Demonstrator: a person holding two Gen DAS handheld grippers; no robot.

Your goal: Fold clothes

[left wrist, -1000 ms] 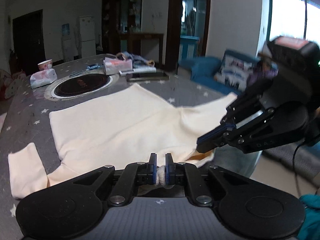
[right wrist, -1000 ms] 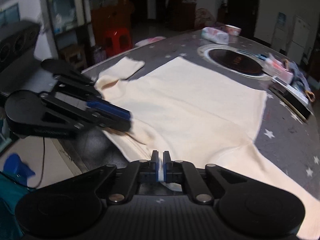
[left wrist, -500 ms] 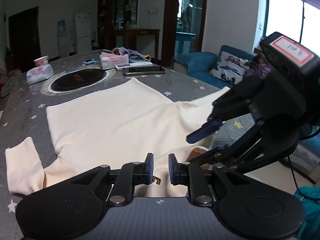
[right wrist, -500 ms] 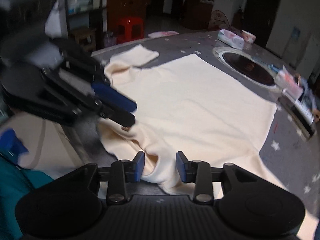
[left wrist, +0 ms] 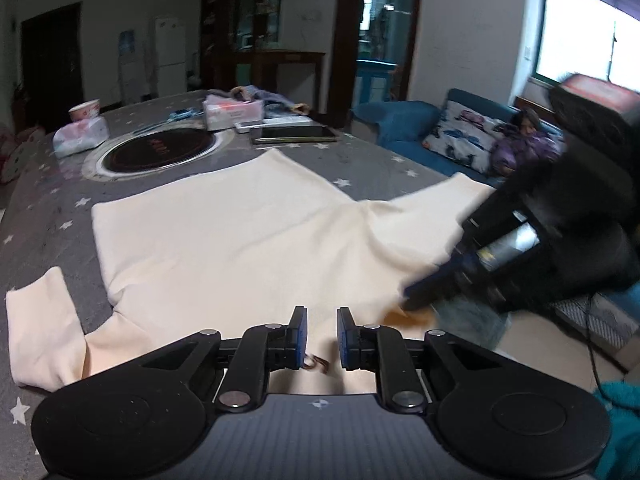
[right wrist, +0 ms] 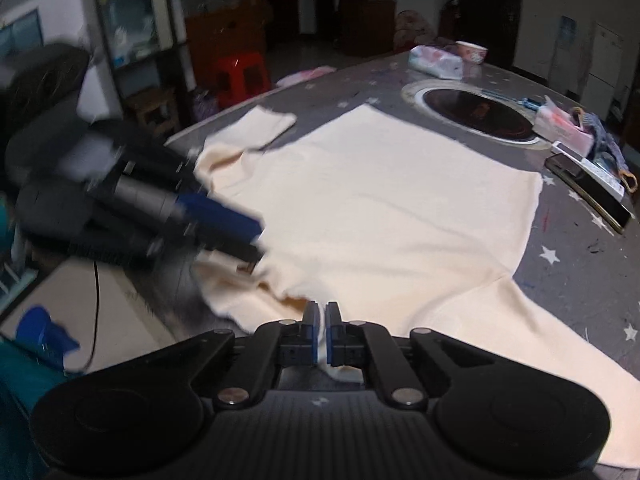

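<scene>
1. The left tool (left wrist: 319, 332) has its blue-padded fingers apart, with nothing between them; it hovers over the near hem of the cream knit long-sleeved top (left wrist: 240, 232), at the near edge of the bench.
2. The right tool (right wrist: 320, 334) has its fingers together, clamped on a fold of the same cream top at its near hem; a bit of pale cloth shows between and below the pads.
3. In the left wrist view the right tool appears blurred at the right, its blue tips touching the cloth near the bench's near edge.
4. In the right wrist view the left tool shows blurred at the left, its blue tips over the garment's near-left part.
5. The cream top lies spread flat on the grey star-printed bench (left wrist: 48, 216), body towards the middle, one sleeve reaching to the left edge and the other running towards the right edge.
6. Beyond the top, a round black inset cooktop with a metal ring (left wrist: 156, 154) sits in the bench's centre.
7. Further out stand a pink-and-white tissue pack (left wrist: 80, 136), a small patterned paper cup (left wrist: 85, 109), a white tissue box (left wrist: 232, 111) and a dark flat tablet (left wrist: 294, 134) towards the far edge.
</scene>
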